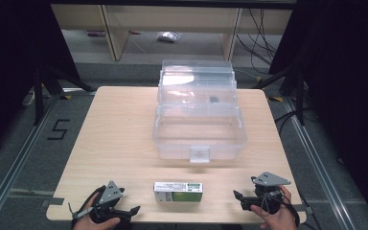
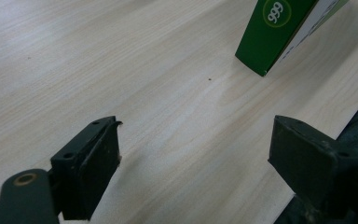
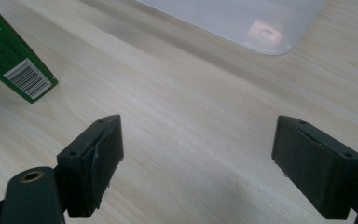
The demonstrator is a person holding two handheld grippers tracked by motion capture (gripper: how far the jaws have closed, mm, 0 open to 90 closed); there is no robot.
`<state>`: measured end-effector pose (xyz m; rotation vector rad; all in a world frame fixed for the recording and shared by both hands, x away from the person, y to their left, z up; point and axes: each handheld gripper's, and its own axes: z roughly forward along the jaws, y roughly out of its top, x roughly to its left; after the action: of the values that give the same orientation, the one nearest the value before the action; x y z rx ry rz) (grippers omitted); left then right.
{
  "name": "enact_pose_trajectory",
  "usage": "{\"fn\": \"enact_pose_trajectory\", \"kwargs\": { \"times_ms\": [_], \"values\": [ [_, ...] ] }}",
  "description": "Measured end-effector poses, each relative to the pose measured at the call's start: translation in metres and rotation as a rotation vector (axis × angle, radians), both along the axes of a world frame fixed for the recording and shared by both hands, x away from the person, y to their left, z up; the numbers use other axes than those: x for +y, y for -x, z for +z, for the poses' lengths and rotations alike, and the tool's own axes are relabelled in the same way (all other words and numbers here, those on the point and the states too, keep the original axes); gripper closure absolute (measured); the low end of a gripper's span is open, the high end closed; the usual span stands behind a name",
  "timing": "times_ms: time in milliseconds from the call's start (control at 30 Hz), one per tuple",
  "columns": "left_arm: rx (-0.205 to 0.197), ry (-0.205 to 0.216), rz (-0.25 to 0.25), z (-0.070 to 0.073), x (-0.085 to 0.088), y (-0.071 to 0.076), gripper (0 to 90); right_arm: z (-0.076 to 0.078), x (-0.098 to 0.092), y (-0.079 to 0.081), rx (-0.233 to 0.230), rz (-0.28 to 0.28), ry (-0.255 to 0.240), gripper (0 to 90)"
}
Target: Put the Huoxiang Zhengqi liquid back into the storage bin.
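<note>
Both tools, left (image 2: 193, 154) and right (image 3: 198, 163), gape empty; green box (image 2: 279, 28) reads "999"; barcode (image 3: 30, 79) on its end.

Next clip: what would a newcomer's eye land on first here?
A big clear plastic storage box with its lid open sits at the middle of the wooden table. A small green and white carton lies at the near edge, between the open left gripper and right gripper.
</note>
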<state>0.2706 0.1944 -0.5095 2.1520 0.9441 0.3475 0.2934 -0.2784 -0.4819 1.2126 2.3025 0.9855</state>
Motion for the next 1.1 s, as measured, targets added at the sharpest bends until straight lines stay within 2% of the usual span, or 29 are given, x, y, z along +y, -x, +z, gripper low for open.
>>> {"fn": "enact_pose_trajectory", "kwargs": {
  "times_ms": [33, 67, 100, 167, 200, 267, 300, 367, 533, 567, 700, 733, 767, 800, 1000, 1033, 1100],
  "values": [
    [-0.001, 0.008, 0.002, -0.001, -0.001, 0.0, 15.6, 0.001, 0.002, 0.001, 0.017, 0.009, 0.0, 17.5],
    [0.003, -0.008, -0.01, 0.0, 0.0, 0.0, 15.6, 0.001, 0.002, 0.001, 0.017, 0.009, 0.0, 17.5],
    [-0.001, -0.007, 0.001, -0.001, 0.0, 0.0, 15.6, 0.001, 0.002, 0.0, 0.009, 0.028, 0.0, 17.4],
    [0.001, 0.011, 0.004, -0.001, -0.001, 0.0, 15.6, 0.002, 0.004, -0.001, 0.001, 0.045, 0.011, 17.0],
    [0.003, -0.005, -0.009, 0.0, 0.0, 0.0, 15.6, 0.003, 0.005, 0.001, 0.008, 0.047, 0.01, 15.6],
    [0.001, -0.005, 0.002, -0.001, 0.0, -0.001, 15.6, 0.005, 0.006, 0.001, 0.013, 0.054, 0.007, 15.9],
    [0.001, 0.0, 0.008, -0.001, 0.0, -0.001, 15.6, 0.005, 0.006, -0.001, -0.018, 0.089, 0.026, 15.7],
    [0.001, -0.002, 0.006, -0.001, 0.0, -0.001, 15.6, 0.007, 0.007, -0.002, -0.014, 0.106, 0.03, 15.6],
    [0.002, 0.002, 0.009, -0.002, 0.0, -0.001, 15.6, 0.015, 0.01, -0.005, -0.043, 0.15, 0.044, 16.2],
    [0.002, -0.003, 0.006, -0.001, 0.0, -0.001, 15.6, 0.017, 0.012, -0.005, -0.028, 0.152, 0.033, 16.6],
    [0.006, 0.006, 0.02, -0.001, 0.0, -0.001, 15.6, 0.023, 0.013, -0.004, -0.041, 0.165, 0.045, 17.7],
    [0.009, -0.016, -0.004, 0.0, 0.002, -0.001, 15.6, 0.026, 0.016, -0.003, -0.033, 0.169, 0.039, 17.8],
    [0.008, -0.015, -0.003, 0.0, 0.002, -0.001, 15.6, 0.026, 0.016, -0.003, -0.033, 0.169, 0.039, 17.8],
    [0.009, -0.016, -0.004, 0.0, 0.002, -0.001, 15.6, 0.03, 0.02, -0.005, -0.029, 0.195, 0.044, 18.2],
    [0.008, -0.014, -0.003, 0.0, 0.002, -0.001, 15.6, 0.039, 0.034, -0.008, -0.012, 0.231, 0.071, 19.2],
    [0.005, 0.003, 0.016, -0.001, 0.001, -0.001, 15.6, 0.041, 0.036, -0.009, -0.008, 0.245, 0.079, 19.2],
    [0.003, 0.0, 0.017, -0.001, 0.001, -0.001, 15.6, 0.044, 0.042, -0.011, 0.009, 0.258, 0.08, 19.7]
  ]
}}
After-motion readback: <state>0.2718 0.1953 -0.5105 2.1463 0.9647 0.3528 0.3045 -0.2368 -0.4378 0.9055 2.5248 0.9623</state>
